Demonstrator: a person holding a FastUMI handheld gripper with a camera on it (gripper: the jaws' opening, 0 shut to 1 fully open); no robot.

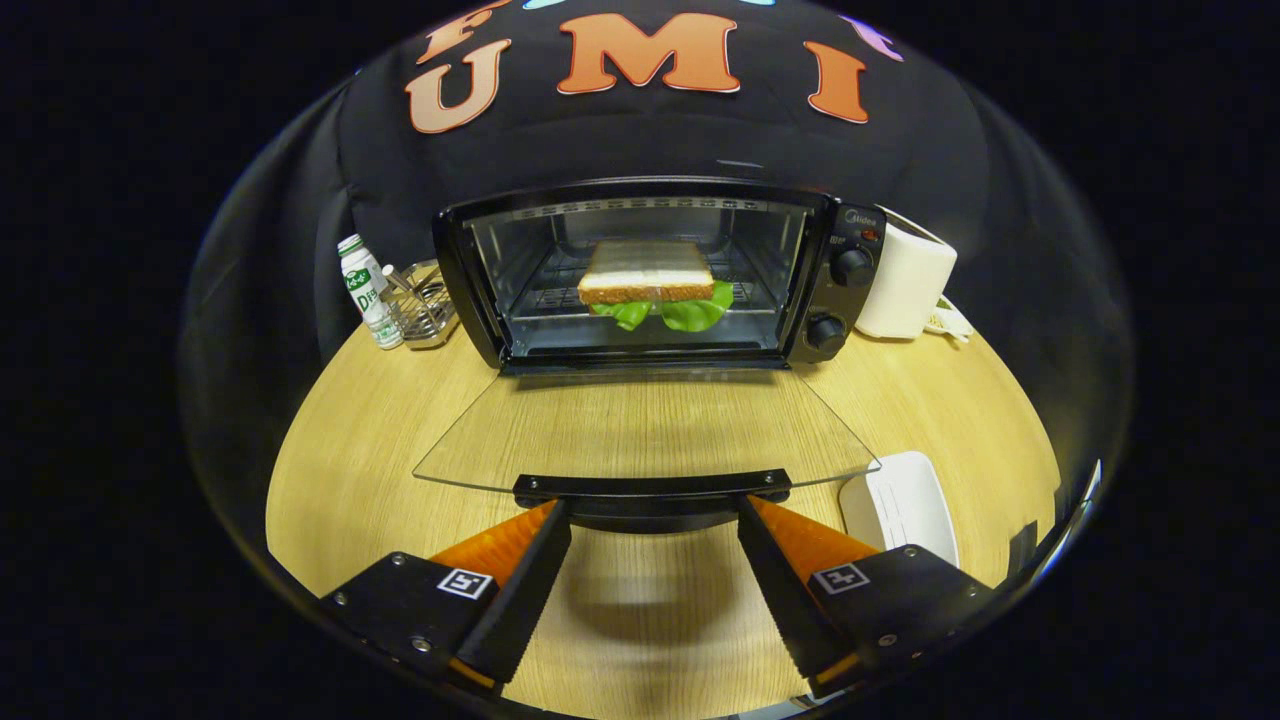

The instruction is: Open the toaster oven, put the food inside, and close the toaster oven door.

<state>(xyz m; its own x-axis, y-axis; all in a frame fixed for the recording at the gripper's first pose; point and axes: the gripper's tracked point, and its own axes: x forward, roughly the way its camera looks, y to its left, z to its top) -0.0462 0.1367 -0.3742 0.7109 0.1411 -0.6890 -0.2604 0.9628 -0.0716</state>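
The sandwich of white bread with green lettuce (648, 284) already lies on the wire rack inside the black toaster oven (660, 270), roughly centred and set back from the opening, so I judge only the closing is left to do. The oven's clear glass door (640, 425) is folded all the way down, flat and level over the pale wooden bench (340, 470), with its black bar handle (650, 487) at the near edge. The hand-held gripper (652, 515) is spread wide and holds nothing; its two black fingers with orange backing reach up to the two ends of that handle, apparently just under it, though whether they touch it I cannot tell. That placing suits lifting the door from below, a guess on my part.

There is open bench beneath and to the left of the door. To the right, a flat white device (900, 505) lies near the door's corner, beside the right finger. Beside the oven stand a small white bottle with green label (368, 290) and a wire basket (425, 305) on the left, a white appliance (905, 280) on the right, all clear of the door's swing.
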